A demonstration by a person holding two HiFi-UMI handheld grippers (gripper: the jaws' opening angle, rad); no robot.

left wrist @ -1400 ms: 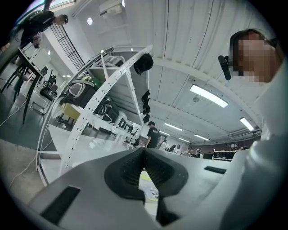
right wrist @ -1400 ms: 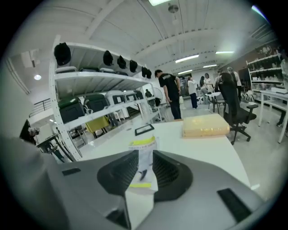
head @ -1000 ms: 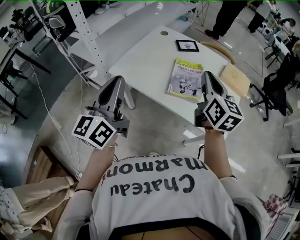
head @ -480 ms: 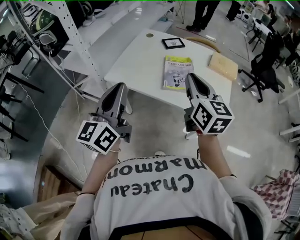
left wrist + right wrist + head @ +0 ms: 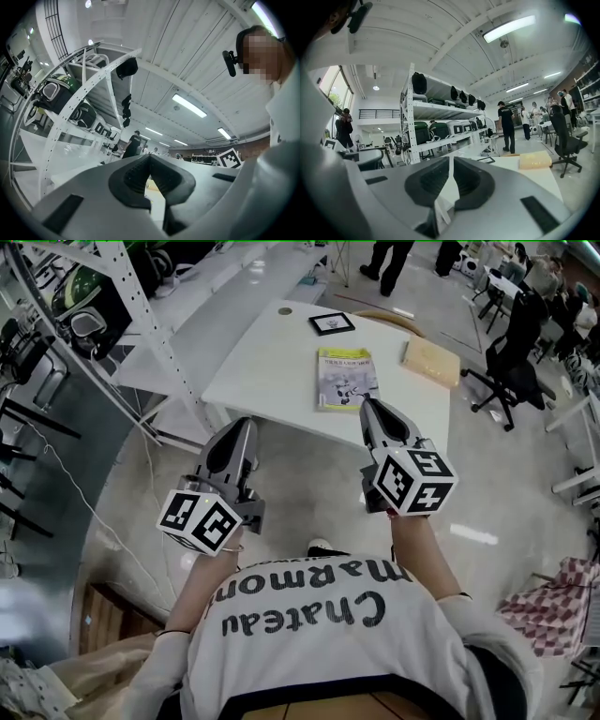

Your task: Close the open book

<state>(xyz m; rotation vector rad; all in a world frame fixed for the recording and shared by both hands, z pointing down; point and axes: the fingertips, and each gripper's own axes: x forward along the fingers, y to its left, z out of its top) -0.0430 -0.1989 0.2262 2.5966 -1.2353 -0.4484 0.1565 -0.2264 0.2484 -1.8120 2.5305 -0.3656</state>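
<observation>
Grippers first: the left gripper (image 5: pixel 241 426) and the right gripper (image 5: pixel 367 406) are held out in front of the person's white shirt (image 5: pixel 347 634), each with its pads pressed together and nothing between them. The left one hangs over the pale floor (image 5: pixel 300 493), short of the white table (image 5: pixel 262 362). The right one reaches farther, and its tip shows just beside the near edge of the book (image 5: pixel 344 378). That book lies flat and shut, cover up, on the near half of the table. Beyond it to the right rests a tan board (image 5: pixel 431 360), and farther back a small black picture frame (image 5: pixel 332 322). An office chair (image 5: pixel 506 352) stands past the table's right end.
</observation>
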